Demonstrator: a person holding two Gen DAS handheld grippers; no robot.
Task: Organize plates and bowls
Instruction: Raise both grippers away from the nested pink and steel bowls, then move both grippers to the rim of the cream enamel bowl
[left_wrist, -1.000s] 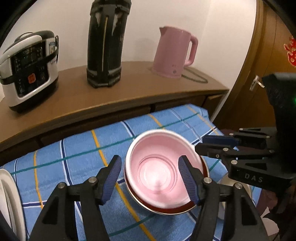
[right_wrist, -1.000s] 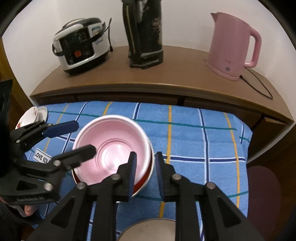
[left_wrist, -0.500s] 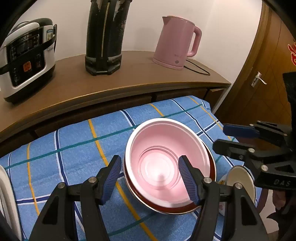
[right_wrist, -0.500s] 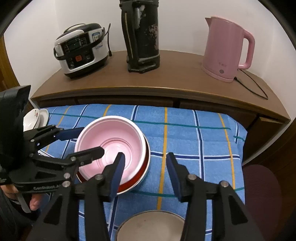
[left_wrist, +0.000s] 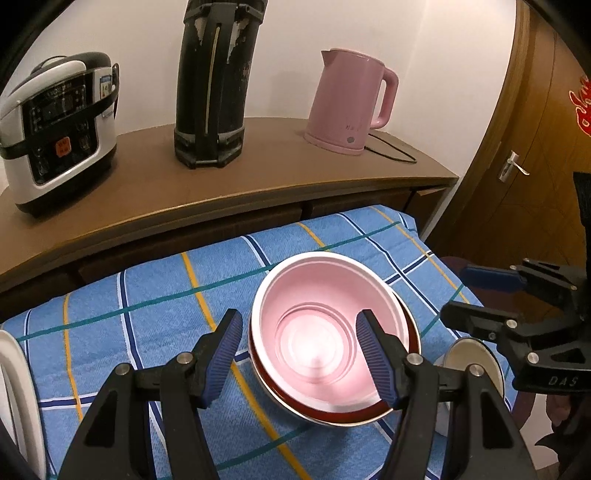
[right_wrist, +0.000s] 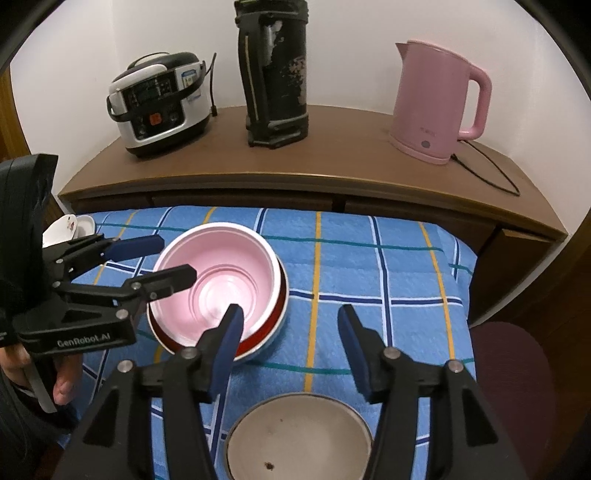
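A pink bowl (left_wrist: 325, 328) (right_wrist: 225, 273) sits nested in a red-rimmed bowl (left_wrist: 343, 410) (right_wrist: 271, 325) on the blue checked cloth (right_wrist: 406, 280). My left gripper (left_wrist: 299, 354) (right_wrist: 175, 258) stands open over the bowl's left side, one finger outside the rim and one above the inside, neither pressing. My right gripper (right_wrist: 291, 332) (left_wrist: 458, 295) is just right of the bowls. Its jaws are opening, with only cloth between them. A steel bowl (right_wrist: 295, 435) lies close under the right gripper. White plates (right_wrist: 74, 225) (left_wrist: 14, 387) lie at the cloth's left end.
A wooden sideboard (right_wrist: 332, 162) behind the cloth carries a rice cooker (right_wrist: 159, 103), a tall black appliance (right_wrist: 275, 74) and a pink kettle (right_wrist: 436, 103) with its cord. A dark red stool (right_wrist: 517, 369) stands right of the cloth. A hand (right_wrist: 62, 384) holds the left gripper.
The right gripper's jaws, almost shut at the bowls' right rim a second ago, have spread apart and drawn back from the rim. The left gripper stays open over the bowl.
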